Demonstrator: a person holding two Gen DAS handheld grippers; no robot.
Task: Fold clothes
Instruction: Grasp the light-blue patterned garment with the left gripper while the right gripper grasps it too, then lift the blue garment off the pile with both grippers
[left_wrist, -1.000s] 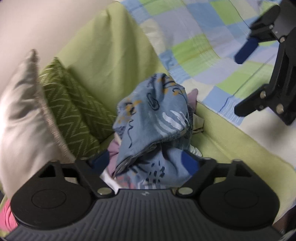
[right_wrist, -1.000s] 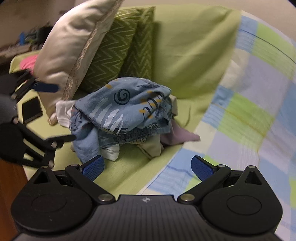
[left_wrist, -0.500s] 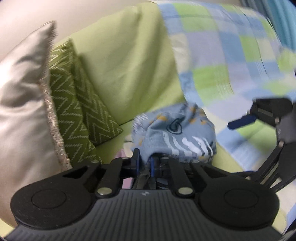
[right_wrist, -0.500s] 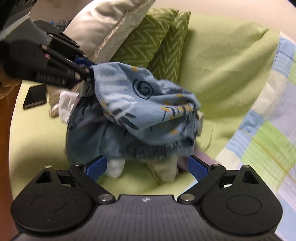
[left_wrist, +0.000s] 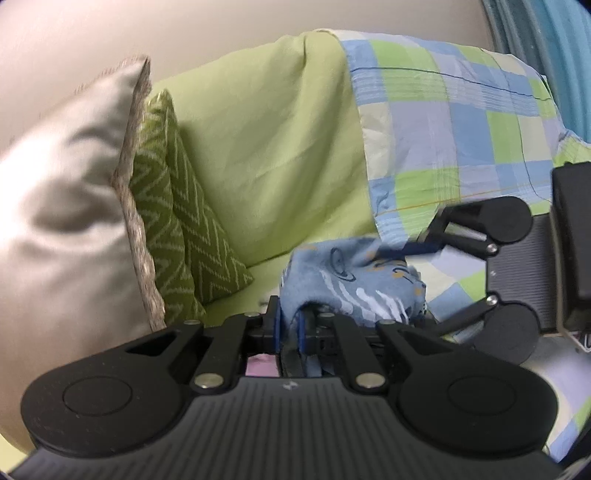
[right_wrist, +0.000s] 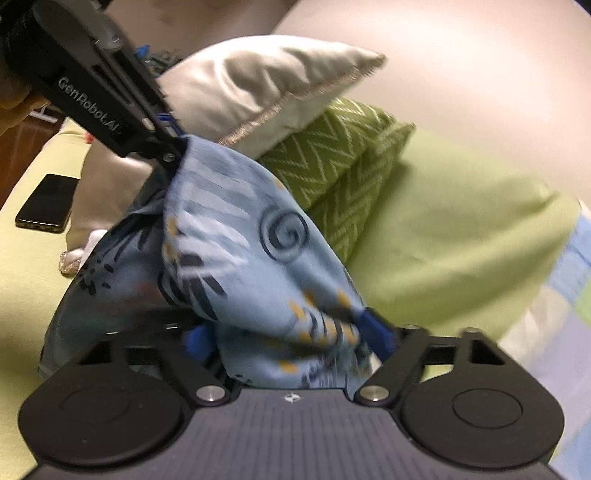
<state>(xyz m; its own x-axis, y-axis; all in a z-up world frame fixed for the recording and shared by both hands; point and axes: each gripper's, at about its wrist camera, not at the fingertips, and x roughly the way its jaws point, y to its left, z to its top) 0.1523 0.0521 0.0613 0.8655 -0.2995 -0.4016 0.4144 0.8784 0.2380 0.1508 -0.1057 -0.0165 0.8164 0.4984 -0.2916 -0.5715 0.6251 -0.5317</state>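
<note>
Right wrist alone shows phone (right_wrist: 44, 205); left fingers (left_wrist: 289, 328) pinch blue garment (left_wrist: 351, 291), right fingers (right_wrist: 291, 336) spread

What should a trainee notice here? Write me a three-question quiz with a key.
1. True or false: the left gripper is shut on the blue patterned garment.
2. Which lies on the green sofa cover? A phone, B book, C remote.
3. Fill in: the right gripper is ___, with the garment between its fingers.
Key: 1 true; 2 A; 3 open.
</note>
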